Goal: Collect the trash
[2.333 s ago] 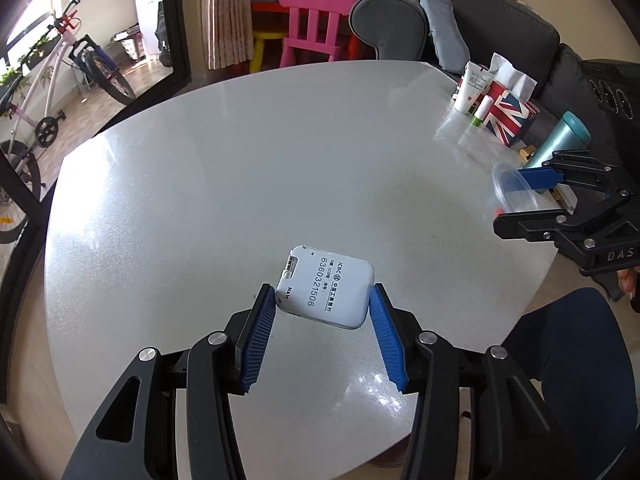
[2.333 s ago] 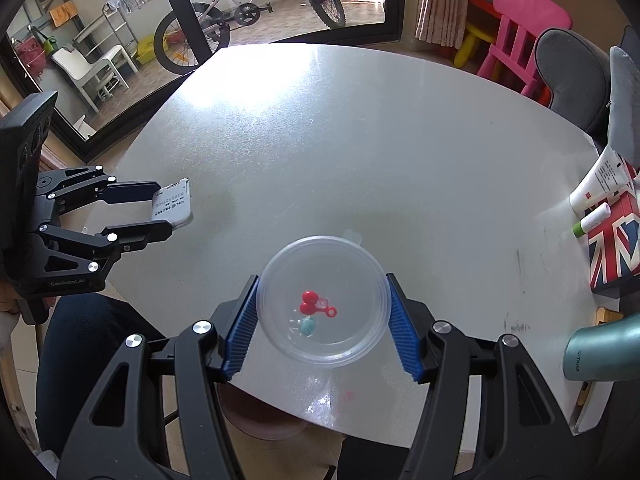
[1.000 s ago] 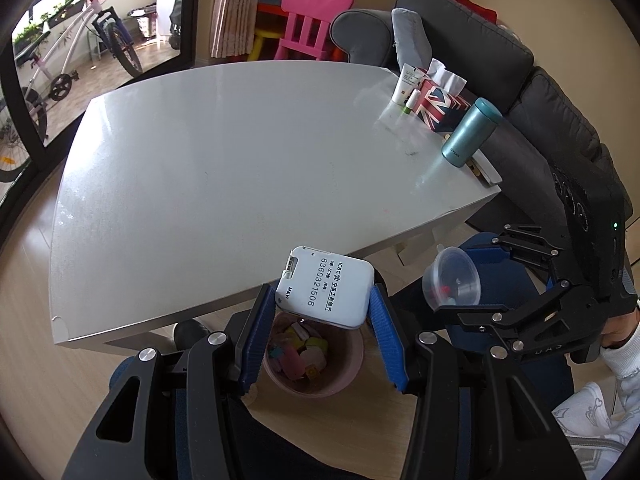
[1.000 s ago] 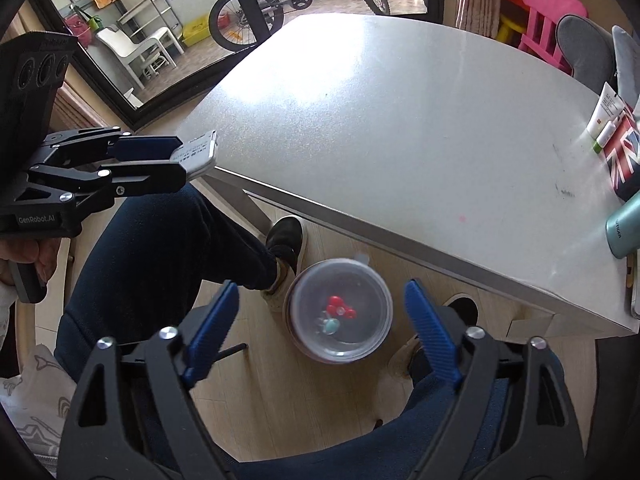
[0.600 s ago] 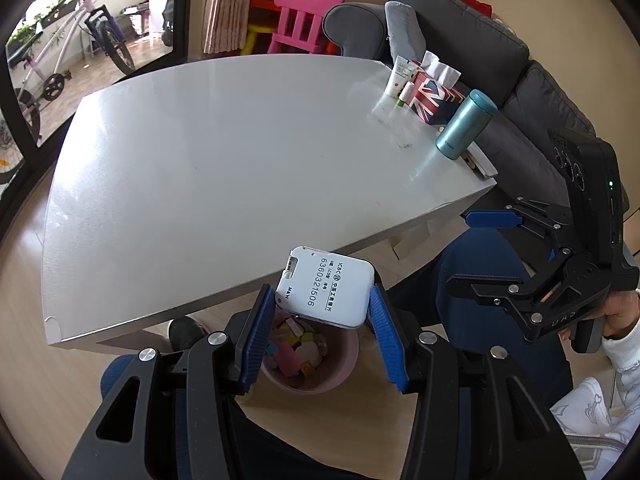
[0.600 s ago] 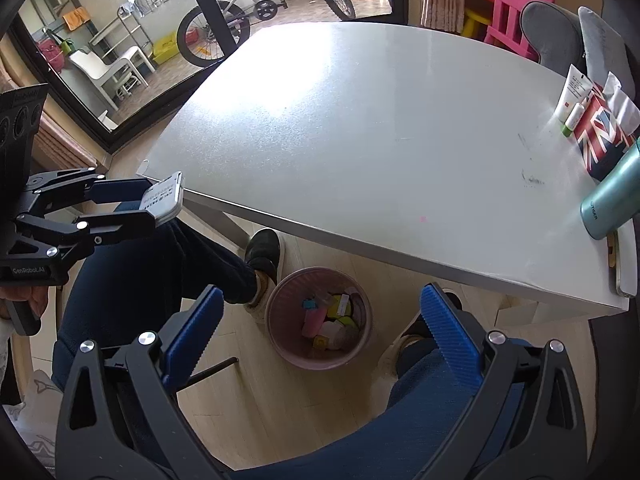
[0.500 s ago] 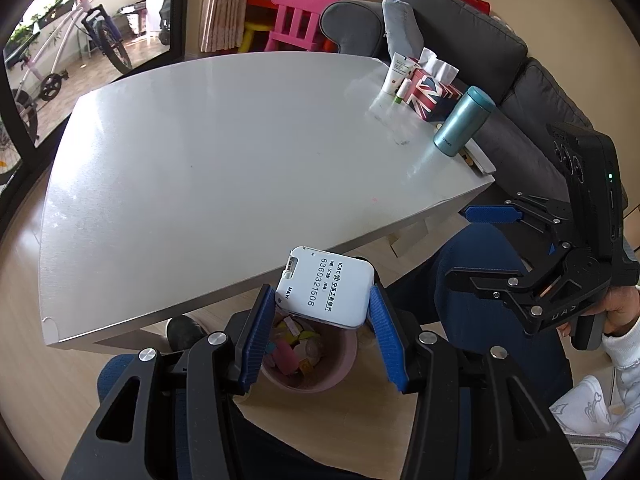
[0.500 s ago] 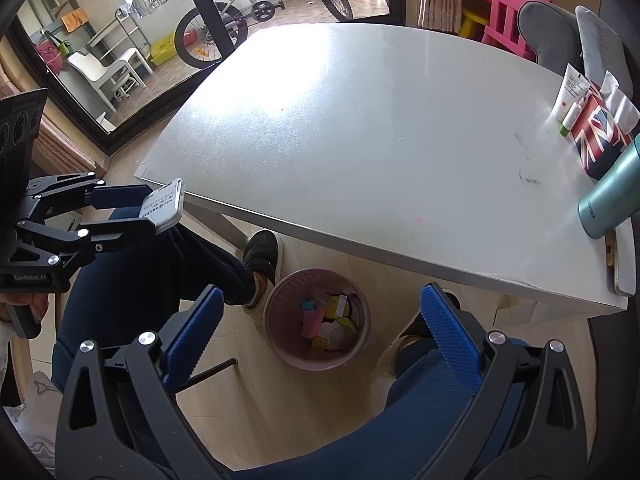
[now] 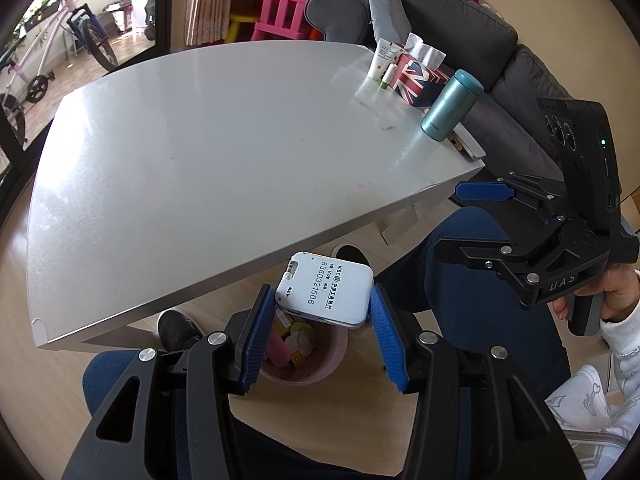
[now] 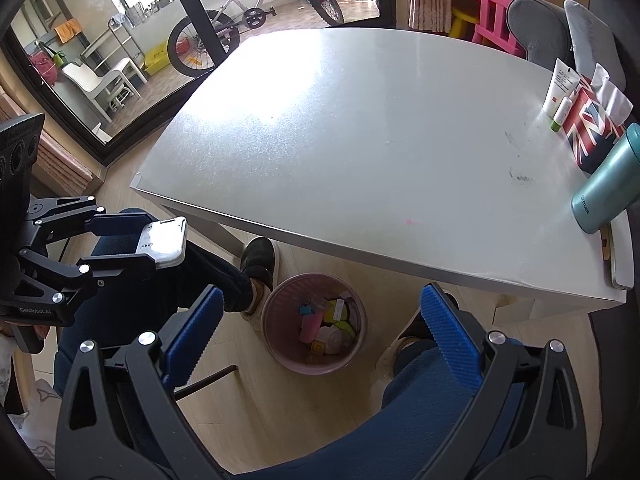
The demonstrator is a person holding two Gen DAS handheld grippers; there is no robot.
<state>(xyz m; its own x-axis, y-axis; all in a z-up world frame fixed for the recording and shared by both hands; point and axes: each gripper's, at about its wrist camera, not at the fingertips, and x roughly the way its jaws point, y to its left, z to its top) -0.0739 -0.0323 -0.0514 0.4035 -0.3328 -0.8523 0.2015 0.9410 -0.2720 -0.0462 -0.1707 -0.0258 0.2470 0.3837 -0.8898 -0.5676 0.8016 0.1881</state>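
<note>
My left gripper (image 9: 318, 320) is shut on a flat white device with black printed numbers (image 9: 326, 288) and holds it above a pink bin (image 9: 316, 368) on the floor below the table's near edge. The bin (image 10: 280, 344) holds several small coloured pieces of trash. My right gripper (image 10: 320, 332) is open and empty, hovering over the bin. The left gripper with the white device (image 10: 164, 242) shows at the left of the right wrist view. The right gripper (image 9: 472, 220) shows open at the right of the left wrist view.
A white table (image 9: 192, 152) carries a teal flask (image 9: 450, 106), a Union Jack tissue box (image 9: 416, 78) and tubes at its far right. The person's legs and shoes (image 10: 256, 264) flank the bin. A sofa, pink chair and bicycle stand behind.
Both grippers moved back from the table to above the bin. The right gripper opened and dropped its clear plastic cup into the bin. The left gripper still grips the white device.
</note>
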